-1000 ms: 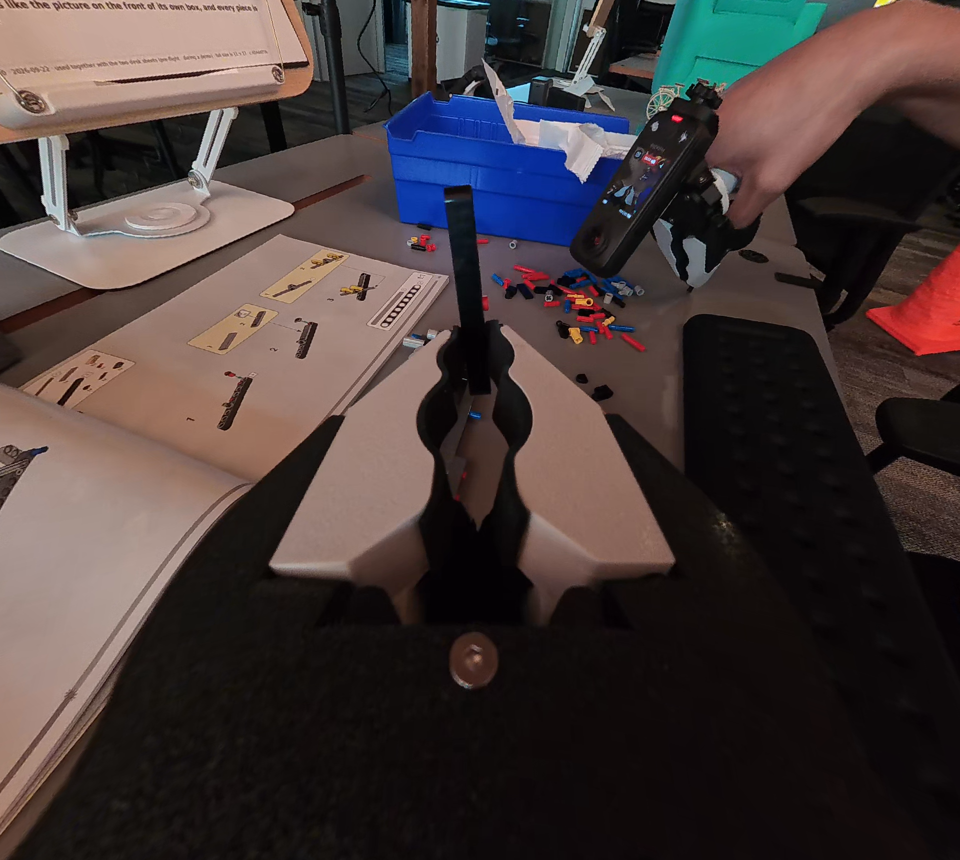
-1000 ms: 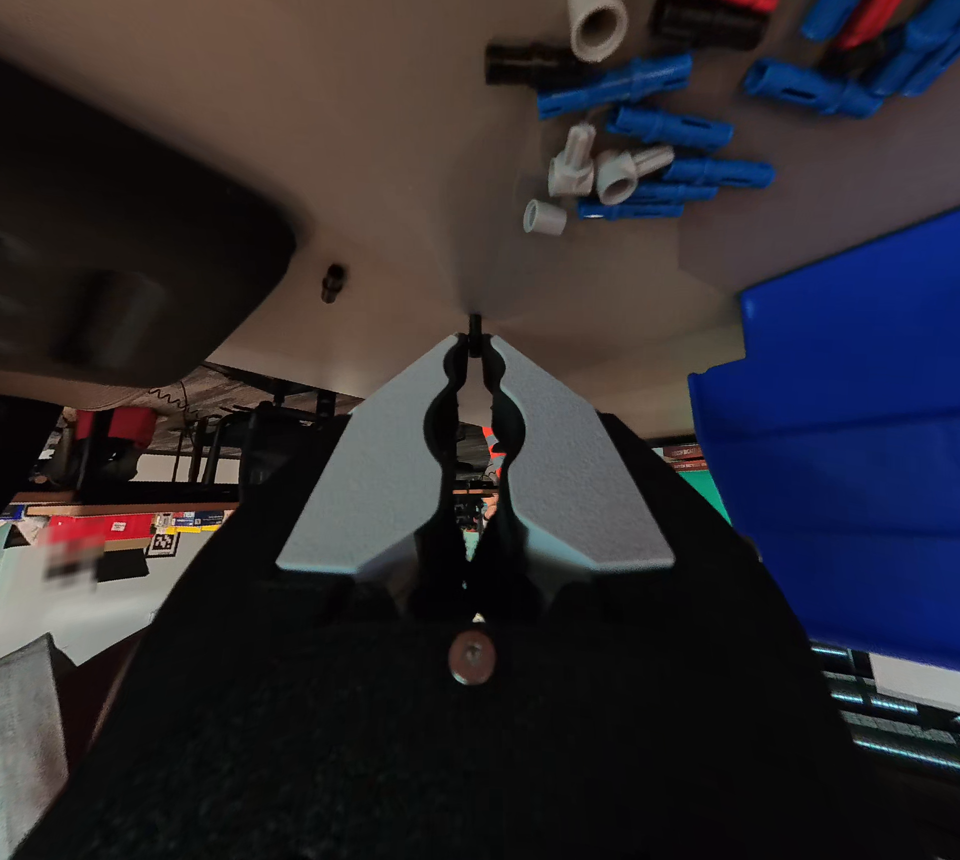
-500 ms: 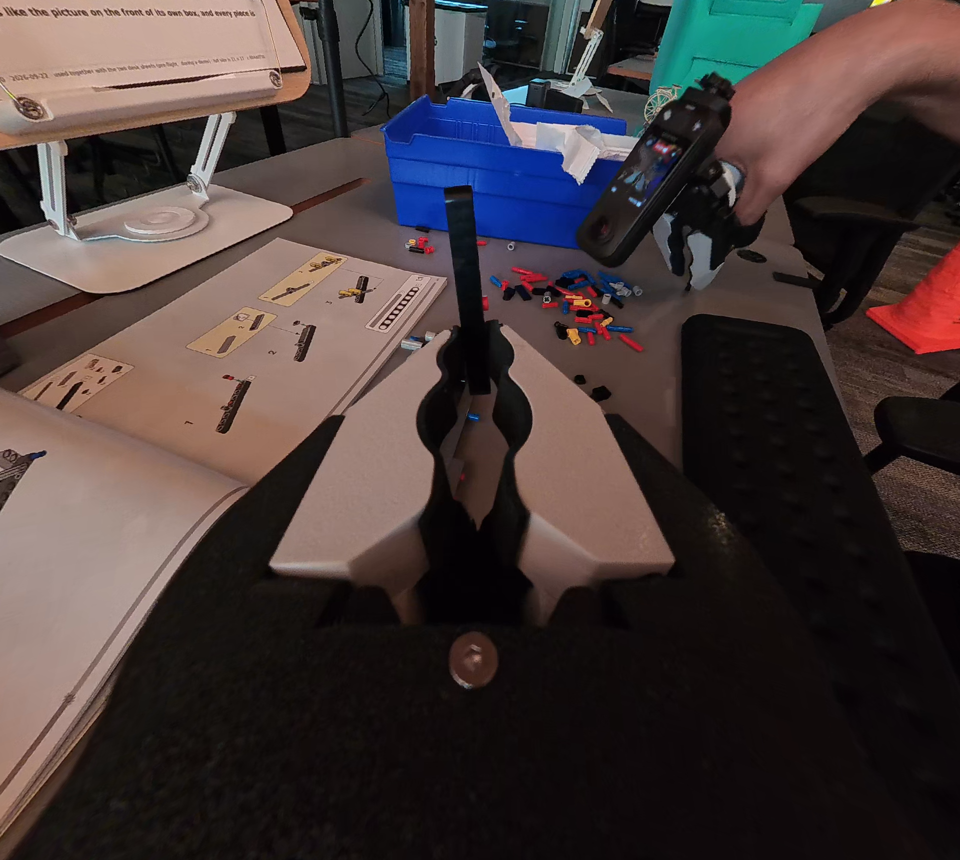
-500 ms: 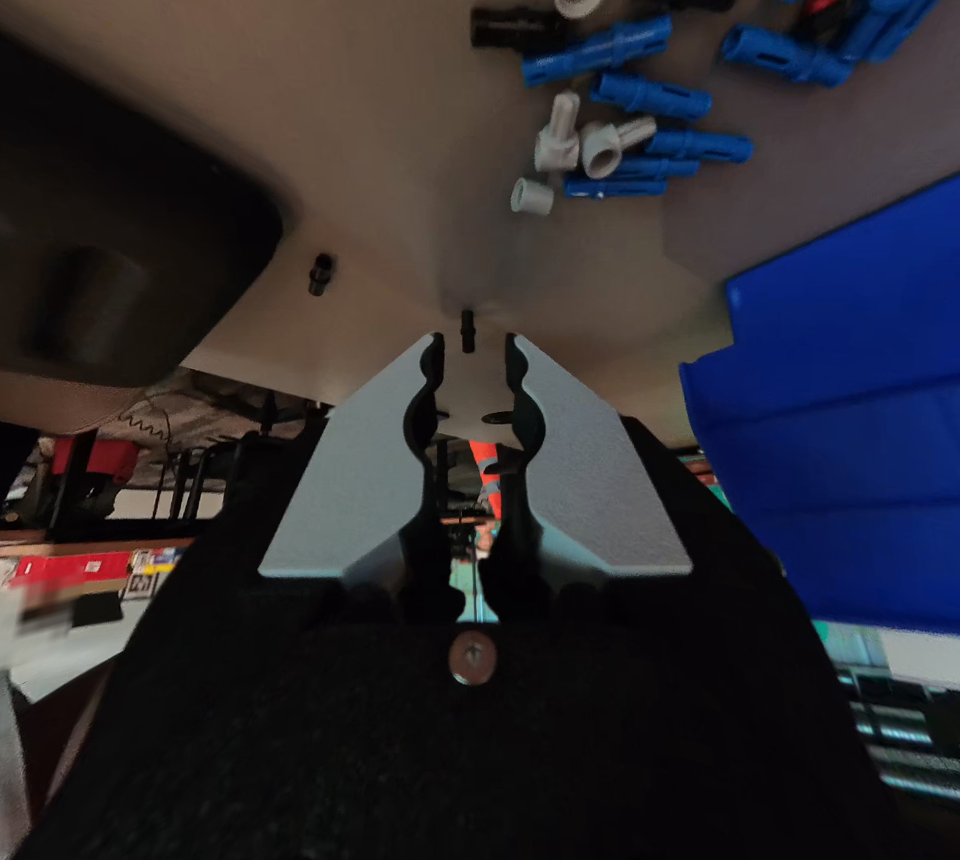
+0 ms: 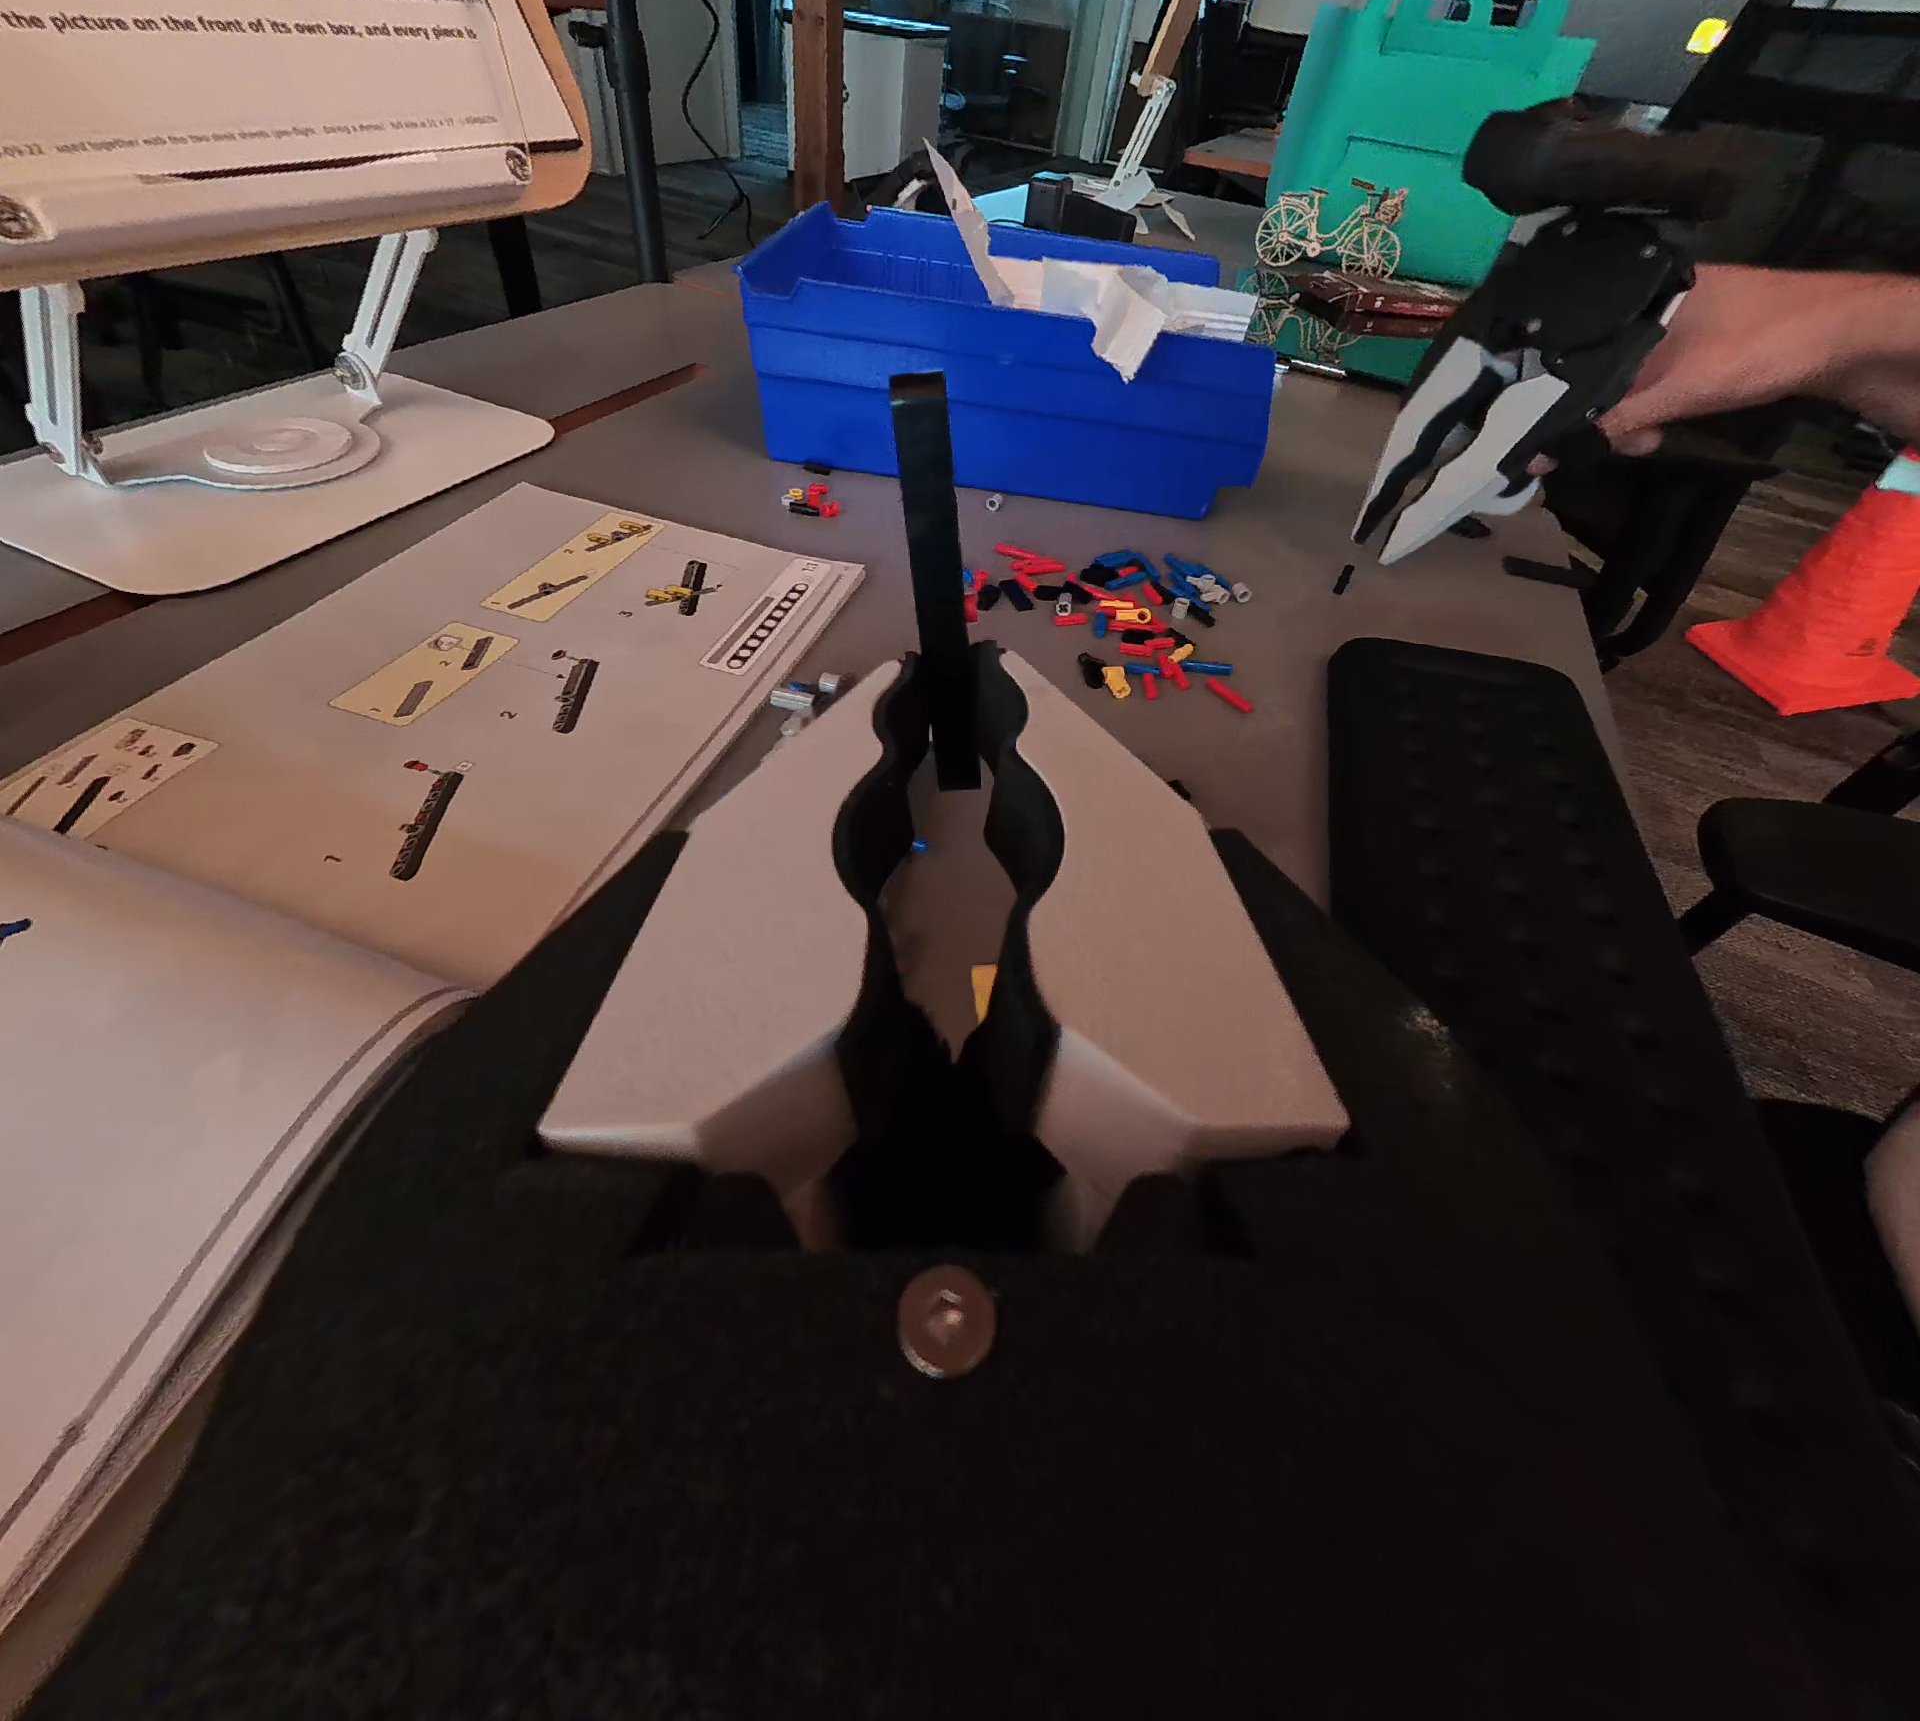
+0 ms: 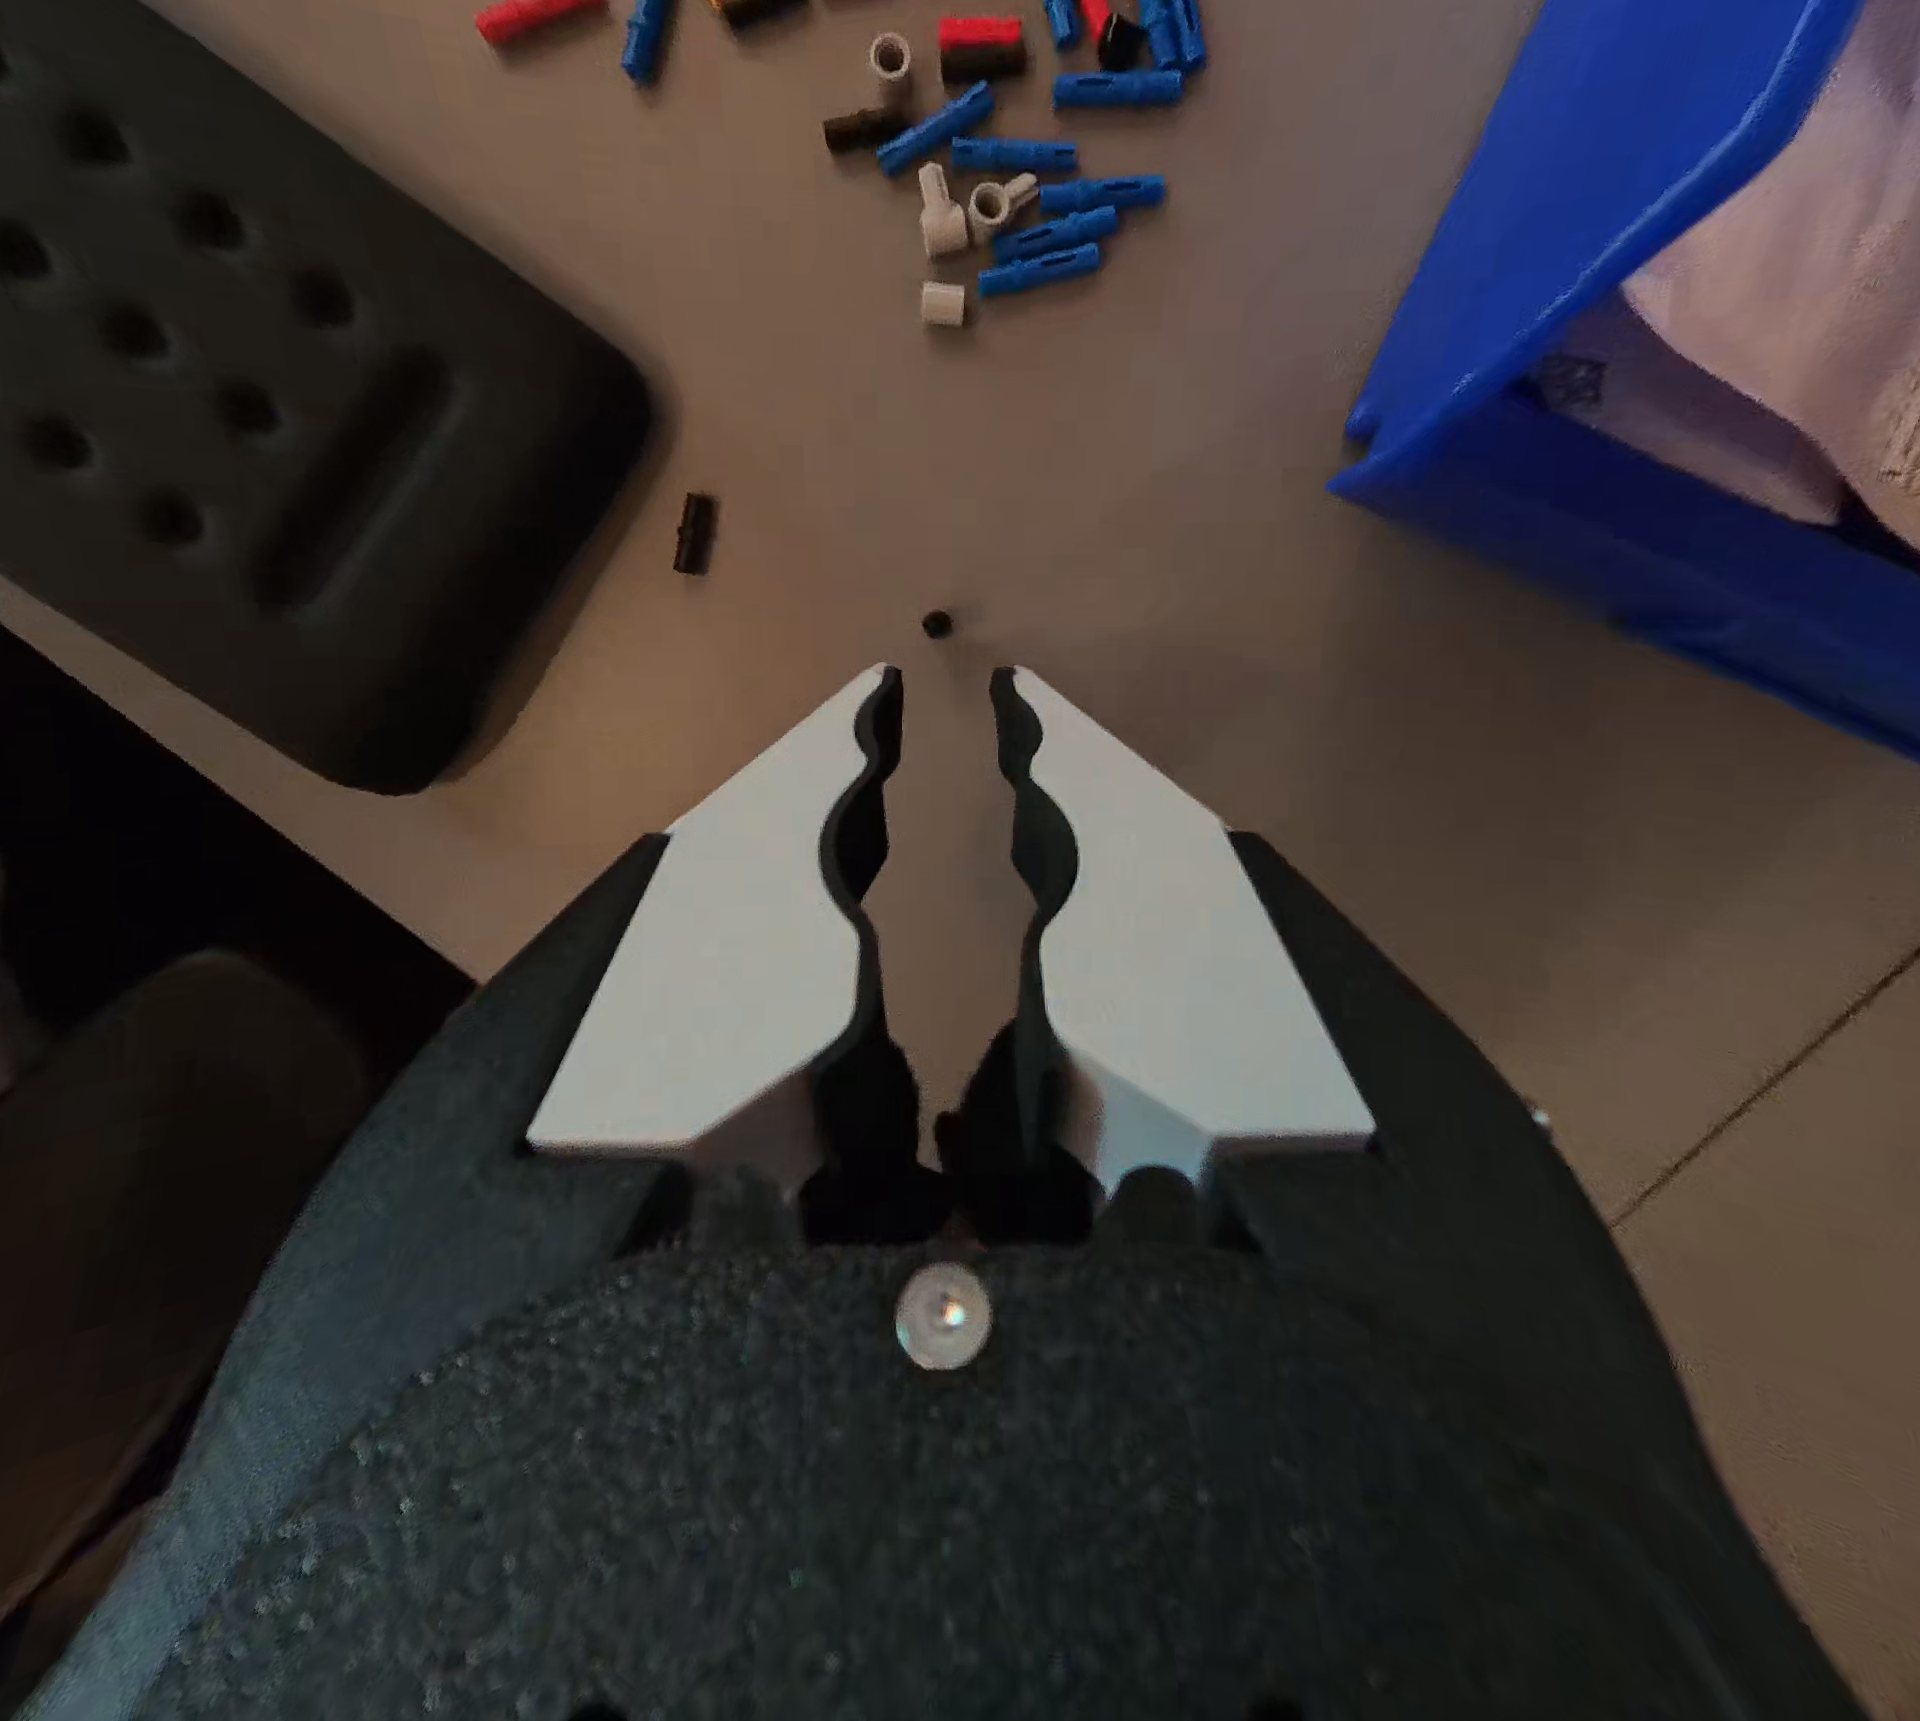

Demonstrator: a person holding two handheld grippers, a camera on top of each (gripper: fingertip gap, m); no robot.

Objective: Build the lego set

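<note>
Your left gripper pinches an upright black beam at frame centre; your right gripper, fingers spread, hovers above a small black pin on the table.

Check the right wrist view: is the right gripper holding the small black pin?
No. The right gripper is open and empty, and the small black pin sits on the grey table just beyond its fingertips.
</note>
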